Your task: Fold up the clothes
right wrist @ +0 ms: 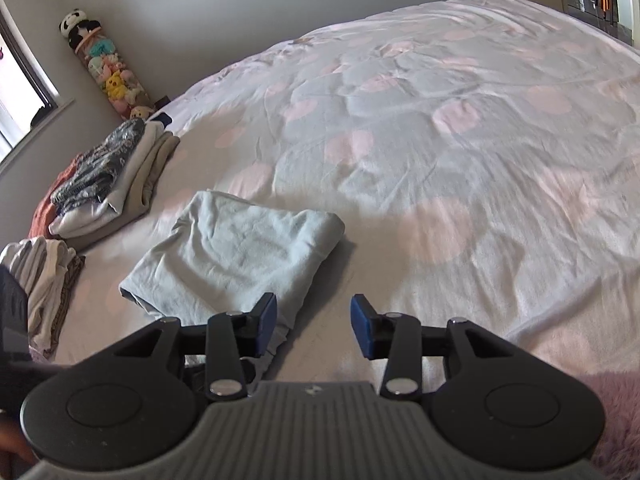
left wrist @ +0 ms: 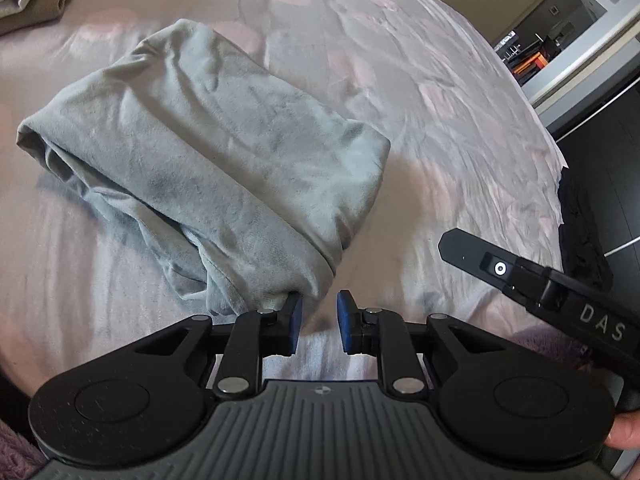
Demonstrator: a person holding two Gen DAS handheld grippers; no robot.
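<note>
Two grippers are ours here, and neither is pinching anything. In the left wrist view the left gripper [left wrist: 319, 322] hangs with its blue pads a little apart, only bedsheet showing in the gap; the near corner of the folded pale blue garment [left wrist: 208, 168] lies just at its left pad, at about 11 o'clock from the fingertips. The right gripper [right wrist: 313, 326] stands spread wider, its pads bare, with the same garment's near edge beside its left pad at about 10 o'clock.

The garment sits on the bed [left wrist: 440, 100] as a thick, doubled rectangle, one rounded fold edge toward 3 o'clock and looser layers bunched along the near-left side. We judge that it lies free because the folding of this piece is essentially done, and that both grippers are empty so that we can either tidy those loose layers or lift the bundle.

In the right wrist view, at 9 to 10 o'clock of the garment, two stacks of folded clothes [right wrist: 108, 184] rest near the bed's edge, kept apart from the open middle where we work. We judge the garment belongs there next; its bulk may let layers slip if pinched at one corner.
</note>
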